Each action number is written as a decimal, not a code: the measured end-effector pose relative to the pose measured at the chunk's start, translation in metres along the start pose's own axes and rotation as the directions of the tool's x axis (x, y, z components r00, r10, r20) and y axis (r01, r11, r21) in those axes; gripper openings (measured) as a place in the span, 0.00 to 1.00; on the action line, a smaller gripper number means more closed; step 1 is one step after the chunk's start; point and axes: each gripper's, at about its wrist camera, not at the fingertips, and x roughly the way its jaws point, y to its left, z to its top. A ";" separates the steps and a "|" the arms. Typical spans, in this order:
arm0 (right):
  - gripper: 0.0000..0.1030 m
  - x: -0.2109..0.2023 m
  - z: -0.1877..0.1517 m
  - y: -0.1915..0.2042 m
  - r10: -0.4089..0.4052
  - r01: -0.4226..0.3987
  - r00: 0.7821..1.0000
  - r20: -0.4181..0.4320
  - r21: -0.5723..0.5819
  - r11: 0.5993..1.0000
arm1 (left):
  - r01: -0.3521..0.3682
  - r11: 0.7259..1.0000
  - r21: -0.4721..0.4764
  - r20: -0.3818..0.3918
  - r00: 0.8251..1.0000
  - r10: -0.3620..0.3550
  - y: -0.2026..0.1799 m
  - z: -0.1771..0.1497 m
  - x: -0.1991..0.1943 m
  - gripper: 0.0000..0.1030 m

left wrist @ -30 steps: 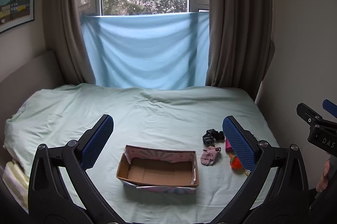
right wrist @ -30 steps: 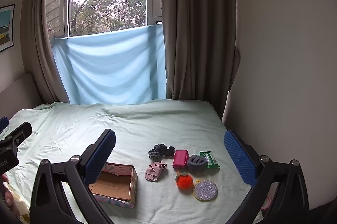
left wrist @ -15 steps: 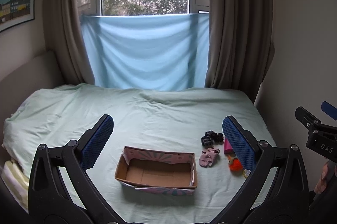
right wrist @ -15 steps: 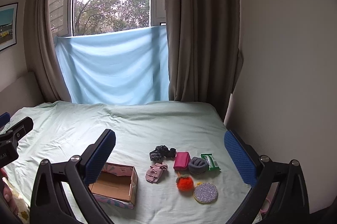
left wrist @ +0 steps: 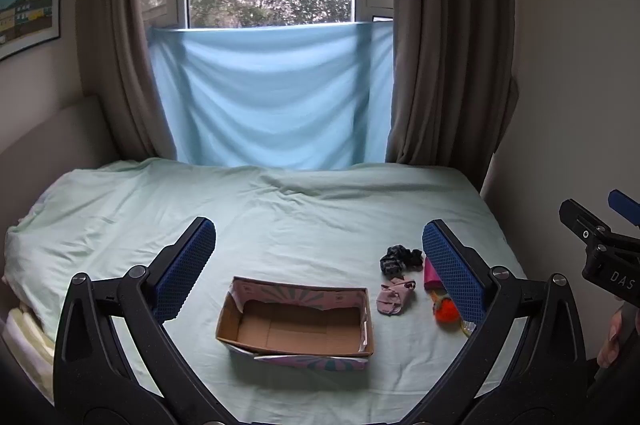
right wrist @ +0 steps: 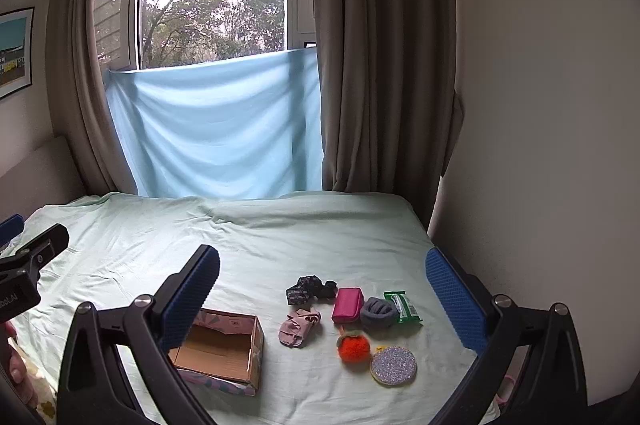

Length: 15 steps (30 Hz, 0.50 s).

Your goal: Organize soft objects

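An open cardboard box [left wrist: 296, 325] [right wrist: 222, 349] with a patterned outside sits empty on the pale green bed. To its right lie a pink sock bundle [right wrist: 300, 327] [left wrist: 394, 299], a dark patterned sock [right wrist: 306, 289] [left wrist: 396, 259], a magenta pouch [right wrist: 347, 305], a grey rolled sock [right wrist: 378, 312], a green packet [right wrist: 402, 306], an orange pompom [right wrist: 353, 347] [left wrist: 446, 311] and a glittery disc [right wrist: 393, 365]. My left gripper [left wrist: 316, 265] hangs open above the box. My right gripper [right wrist: 322, 289] hangs open above the small items. Neither holds anything.
The bed [left wrist: 280, 209] reaches back to a blue cloth [left wrist: 272, 97] hung under a window between brown curtains. A wall [right wrist: 540, 145] runs along the bed's right side. A headboard [left wrist: 44, 137] stands at the left. A hand [right wrist: 18, 373] shows at the lower left.
Both cameras have drifted slightly; the box and small items sit a little lower and closer in the right wrist view. Nothing on the bed has moved.
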 end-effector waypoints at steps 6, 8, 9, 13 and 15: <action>1.00 0.001 0.000 -0.001 -0.013 0.013 1.000 -0.006 0.000 1.000 | 0.004 1.000 -0.002 -0.001 1.000 -0.004 0.001 -0.001 0.002 1.00; 1.00 0.002 0.000 -0.002 -0.019 0.019 1.000 -0.009 -0.003 1.000 | 0.007 1.000 -0.001 -0.002 1.000 -0.007 0.001 -0.001 0.003 1.00; 1.00 0.002 0.001 -0.002 -0.020 0.020 1.000 -0.010 -0.002 1.000 | 0.007 1.000 -0.001 -0.002 1.000 -0.007 0.001 -0.001 0.004 1.00; 1.00 0.002 0.001 -0.001 -0.022 0.022 1.000 -0.011 -0.001 1.000 | 0.011 1.000 0.000 -0.005 1.000 -0.011 -0.001 -0.003 0.006 1.00; 1.00 0.001 0.001 -0.002 -0.025 0.025 1.000 -0.011 -0.001 1.000 | 0.012 1.000 0.001 -0.006 1.000 -0.012 -0.001 -0.003 0.007 1.00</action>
